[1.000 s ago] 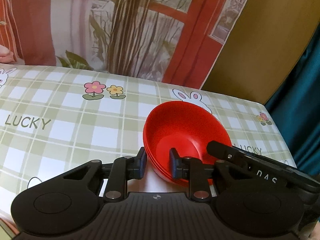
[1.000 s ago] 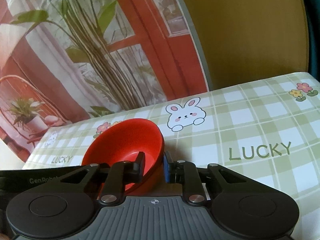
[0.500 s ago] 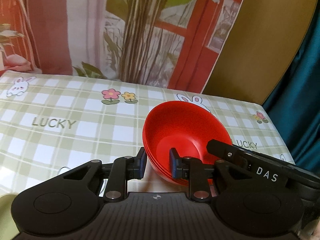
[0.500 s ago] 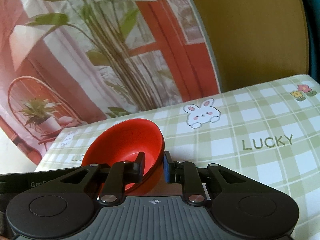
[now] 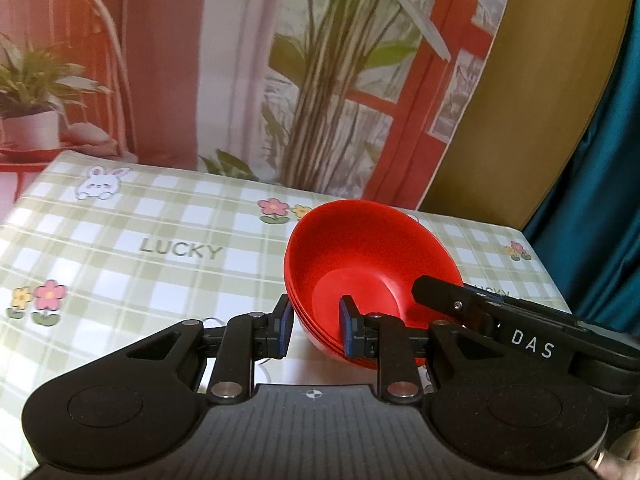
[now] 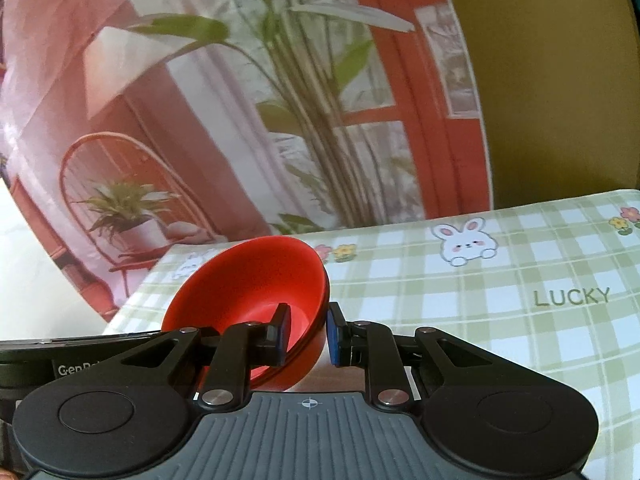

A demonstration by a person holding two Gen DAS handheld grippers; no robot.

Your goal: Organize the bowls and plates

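Here, more of the gingham-print table (image 5: 120,240) lies in view than a second ago, the hold unchanged. Left claw (image 5: 316,330) and right claw (image 6: 306,334) each clench opposite rim walls of the nested red bowls (image 5: 368,264), smooth, round, glossy, held above the table.

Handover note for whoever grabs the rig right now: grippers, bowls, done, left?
Left gripper: shut on the near rim of the red bowl stack.
Right gripper: shut on the opposite rim of the same stack.
Stack is nested, tilted, held over the checked tablecloth.
Done: bowls stacked.
Left: set the stack down, release. No plates in view.
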